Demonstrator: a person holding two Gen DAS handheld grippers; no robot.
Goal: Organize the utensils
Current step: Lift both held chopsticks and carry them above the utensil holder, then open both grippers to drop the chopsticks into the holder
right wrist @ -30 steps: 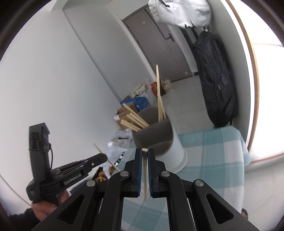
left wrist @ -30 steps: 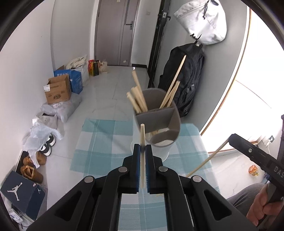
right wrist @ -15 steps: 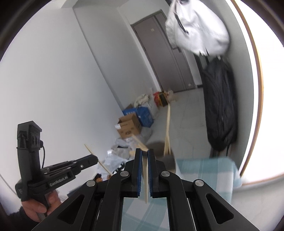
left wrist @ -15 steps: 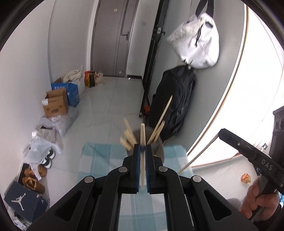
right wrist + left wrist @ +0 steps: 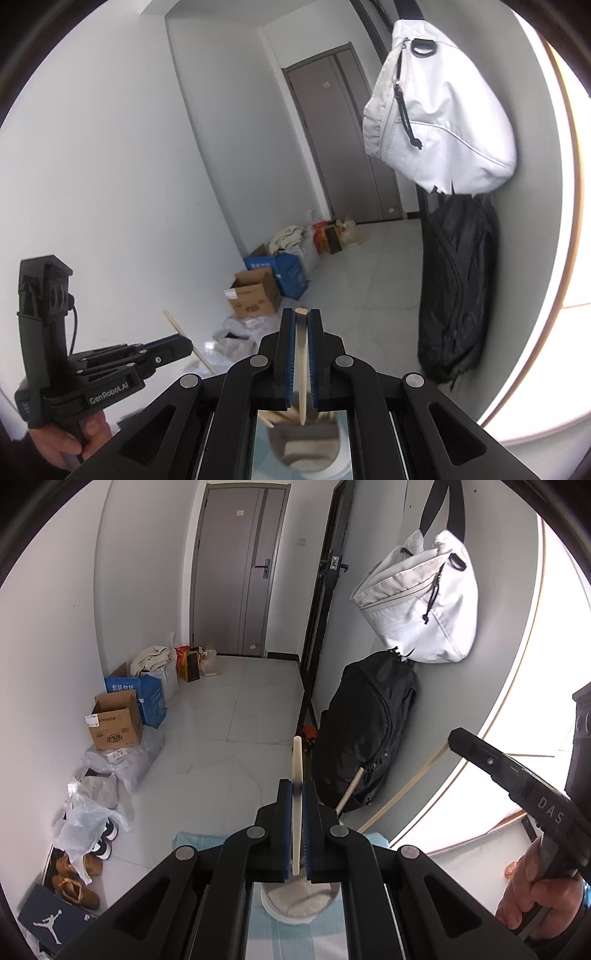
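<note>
A pale wooden chopstick (image 5: 297,797) is clamped between the blue-lined jaws of the left gripper (image 5: 296,827); it stands nearly upright, its blunt top rising well above the jaw tips and its lower end reaching down between the pads. Below the jaws, the white utensil holder (image 5: 295,904) is seen on the blue checked cloth of the tabletop (image 5: 192,840), largely hidden by the gripper body. One more chopstick end (image 5: 349,792) leans out to the right of the jaws.

A second chopstick (image 5: 301,362) is clamped in the jaws of the right gripper (image 5: 301,354), its top level with the jaw tips and its tapered point hanging below the pads, above the grey-lined holder (image 5: 306,448), in which other sticks lie. Whether the point touches the holder cannot be told.

A white bag (image 5: 417,602) and a black backpack (image 5: 365,734) hang on the wall beyond.
</note>
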